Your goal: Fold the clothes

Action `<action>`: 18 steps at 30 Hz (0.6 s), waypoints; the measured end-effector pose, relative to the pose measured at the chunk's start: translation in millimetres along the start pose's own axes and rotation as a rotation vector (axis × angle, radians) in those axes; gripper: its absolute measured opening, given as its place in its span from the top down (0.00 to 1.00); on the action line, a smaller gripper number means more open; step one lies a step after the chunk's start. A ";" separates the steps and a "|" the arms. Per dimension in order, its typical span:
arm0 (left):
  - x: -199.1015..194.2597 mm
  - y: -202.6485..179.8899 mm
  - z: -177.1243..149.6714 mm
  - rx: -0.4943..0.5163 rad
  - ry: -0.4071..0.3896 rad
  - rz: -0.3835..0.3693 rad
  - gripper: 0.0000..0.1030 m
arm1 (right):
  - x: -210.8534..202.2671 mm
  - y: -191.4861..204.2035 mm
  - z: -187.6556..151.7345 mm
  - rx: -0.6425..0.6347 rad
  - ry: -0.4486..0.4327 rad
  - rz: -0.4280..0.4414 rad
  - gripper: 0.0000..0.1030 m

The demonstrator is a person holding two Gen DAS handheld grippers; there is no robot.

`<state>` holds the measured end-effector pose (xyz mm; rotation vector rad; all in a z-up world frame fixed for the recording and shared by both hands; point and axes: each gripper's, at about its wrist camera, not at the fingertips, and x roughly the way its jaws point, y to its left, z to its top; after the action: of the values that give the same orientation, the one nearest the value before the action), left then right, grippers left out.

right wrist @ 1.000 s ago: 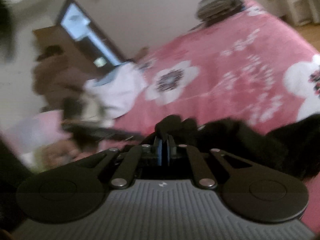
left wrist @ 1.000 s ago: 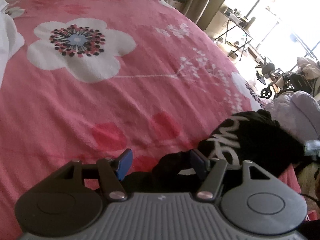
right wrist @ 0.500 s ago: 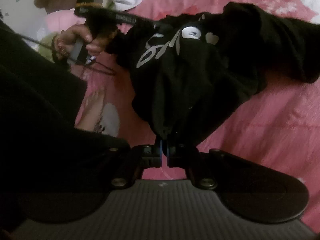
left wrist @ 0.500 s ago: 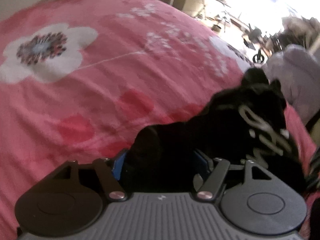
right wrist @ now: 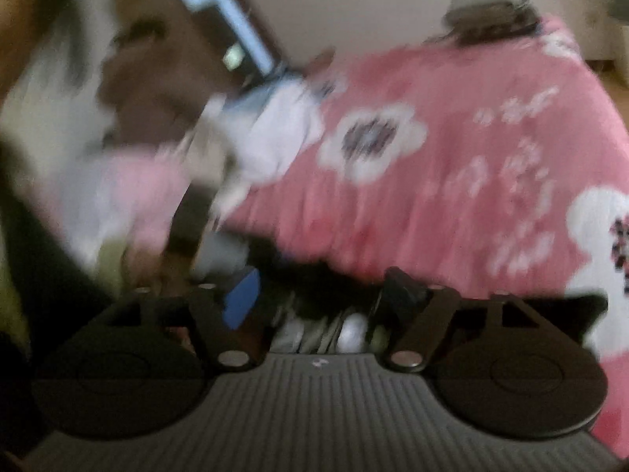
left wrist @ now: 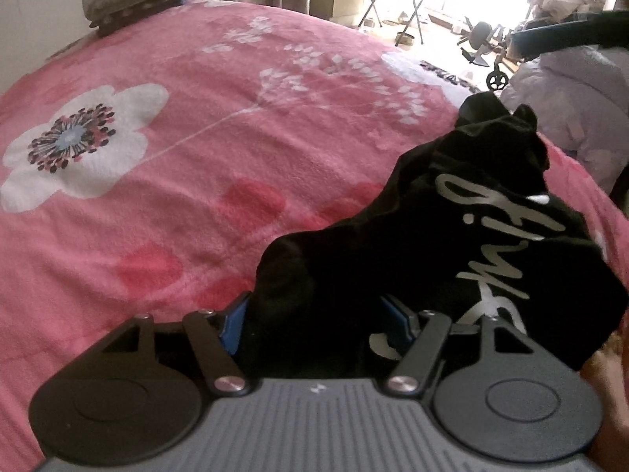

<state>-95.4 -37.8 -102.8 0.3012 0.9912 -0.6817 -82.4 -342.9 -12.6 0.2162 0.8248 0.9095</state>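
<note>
Pink floral bedspread (left wrist: 165, 212), black garment (left wrist: 452, 236) with unreadable silver script, between spread left tongs (left wrist: 314, 322), right tongs (right wrist: 318, 295) just sprung apart.

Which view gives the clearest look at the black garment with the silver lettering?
The left wrist view: the black garment lies sharp on the pink blanket, lettering visible, bunched between the left gripper's fingers. The right wrist view is motion-blurred and shows only a dark strip of it.
</note>
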 end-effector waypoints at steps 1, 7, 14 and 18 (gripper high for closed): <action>-2.1 1.8 0.1 -0.005 -0.002 -0.009 0.33 | 14.1 -8.6 3.2 0.015 0.021 -0.041 0.27; -14.0 21.6 -0.4 -0.068 -0.031 -0.041 0.33 | 83.5 -56.6 7.8 0.142 0.167 -0.207 0.52; -1.7 45.0 -0.8 -0.122 0.009 -0.066 0.39 | 49.7 -41.4 -45.8 0.189 0.241 -0.148 0.88; 3.1 47.3 -1.9 -0.125 0.011 -0.096 0.40 | 38.9 -28.0 -98.2 0.223 0.290 -0.208 0.89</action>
<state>-64.7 -2.3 -109.6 0.1481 1.0590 -0.7024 -122.1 -346.4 -114.4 0.1896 1.1966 0.6598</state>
